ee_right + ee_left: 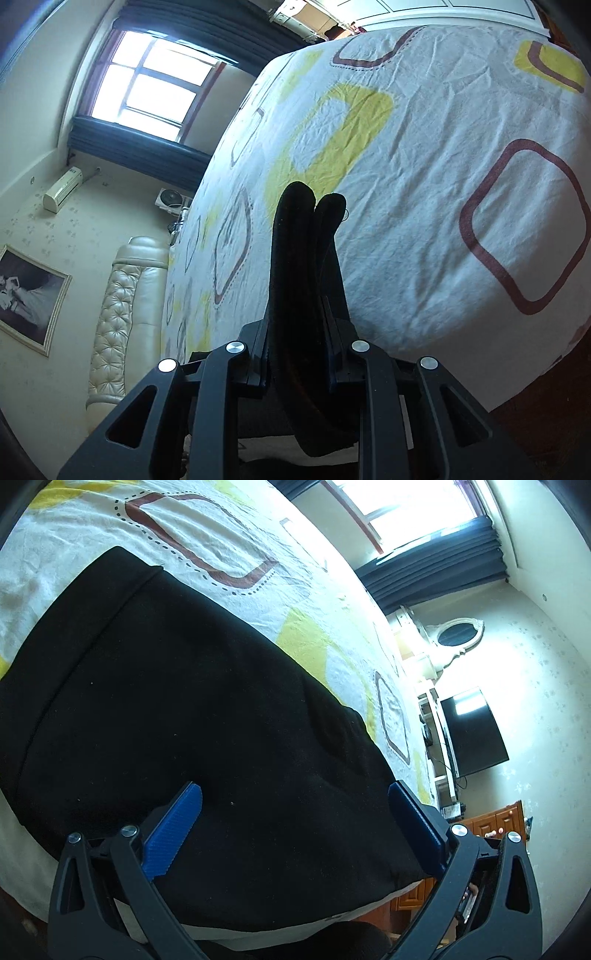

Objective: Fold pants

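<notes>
daylight from a bright window with dark blue curtains fills a bedroom, where a white bed sheet printed with yellow and brown rounded squares covers the bed. on the wall side of the right wrist view sit a cream tufted leather headboard, a framed black-and-white picture and a white air conditioner. the left wrist view shows a dark flat-screen television on the pale wall and orange-brown wooden cabinets below it. black fabric pants lie spread flat on the sheet near the bed's edge, a stitched hem band running along one side. the left gripper hangs just above the dark cloth with its blue ribbed pads spread wide apart, gripping nothing. the right gripper has its fingers pressed together on a bunched fold of the same pants, which juts forward between them in two rounded lobes above the sheet.
</notes>
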`<state>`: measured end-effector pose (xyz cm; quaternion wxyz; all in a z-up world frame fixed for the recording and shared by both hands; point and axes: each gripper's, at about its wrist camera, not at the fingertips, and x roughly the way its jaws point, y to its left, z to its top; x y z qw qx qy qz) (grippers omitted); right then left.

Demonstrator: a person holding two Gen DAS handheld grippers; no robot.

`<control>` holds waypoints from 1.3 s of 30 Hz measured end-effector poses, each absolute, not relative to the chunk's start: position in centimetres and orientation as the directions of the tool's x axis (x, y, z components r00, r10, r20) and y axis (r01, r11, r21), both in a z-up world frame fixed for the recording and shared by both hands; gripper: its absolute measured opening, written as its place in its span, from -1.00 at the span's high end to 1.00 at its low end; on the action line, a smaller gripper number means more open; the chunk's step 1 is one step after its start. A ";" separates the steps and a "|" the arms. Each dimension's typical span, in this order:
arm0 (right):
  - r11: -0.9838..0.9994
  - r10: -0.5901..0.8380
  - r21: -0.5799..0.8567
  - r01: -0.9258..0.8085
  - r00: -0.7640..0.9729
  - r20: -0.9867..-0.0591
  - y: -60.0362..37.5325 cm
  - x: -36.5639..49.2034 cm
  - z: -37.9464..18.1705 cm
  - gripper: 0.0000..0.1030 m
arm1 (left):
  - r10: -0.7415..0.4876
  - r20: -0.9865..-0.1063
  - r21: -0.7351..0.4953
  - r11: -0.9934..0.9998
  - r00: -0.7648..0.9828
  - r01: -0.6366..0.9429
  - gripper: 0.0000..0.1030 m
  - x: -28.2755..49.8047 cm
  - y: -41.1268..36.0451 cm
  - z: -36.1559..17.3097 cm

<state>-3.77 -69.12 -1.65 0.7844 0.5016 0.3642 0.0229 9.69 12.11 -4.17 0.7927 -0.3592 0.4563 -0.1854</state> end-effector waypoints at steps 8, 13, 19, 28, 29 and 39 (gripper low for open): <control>0.524 0.444 0.823 0.219 0.754 -0.484 -62.5 -1.0 4.0 0.58 | -0.492 -0.701 -0.572 0.820 0.516 0.005 -0.95 8.9 9.5 -2.7; 0.543 0.478 0.826 0.152 0.753 -0.452 -56.7 1.1 6.9 0.58 | -0.379 -0.763 -0.412 0.909 0.524 0.058 -0.95 8.3 7.8 -1.3; 0.572 0.521 0.813 0.113 0.715 -0.466 -48.5 4.6 7.3 0.58 | -0.341 -0.742 -0.418 0.908 0.577 0.000 -0.95 8.0 9.3 0.1; 0.631 0.536 0.750 0.201 0.585 -0.608 -38.2 8.9 0.0 0.58 | -0.331 -0.751 -0.439 0.897 0.571 -0.057 -0.95 8.4 10.4 -0.5; 0.644 0.529 0.733 0.217 0.566 -0.633 -37.3 9.0 -1.0 0.58 | -0.330 -0.750 -0.441 0.896 0.573 -0.061 -0.95 8.5 10.5 -0.5; 0.707 0.487 0.664 0.243 0.514 -0.706 -31.6 9.6 -4.2 0.58 | -0.339 -0.753 -0.442 0.896 0.564 -0.052 -0.95 8.7 10.3 -0.7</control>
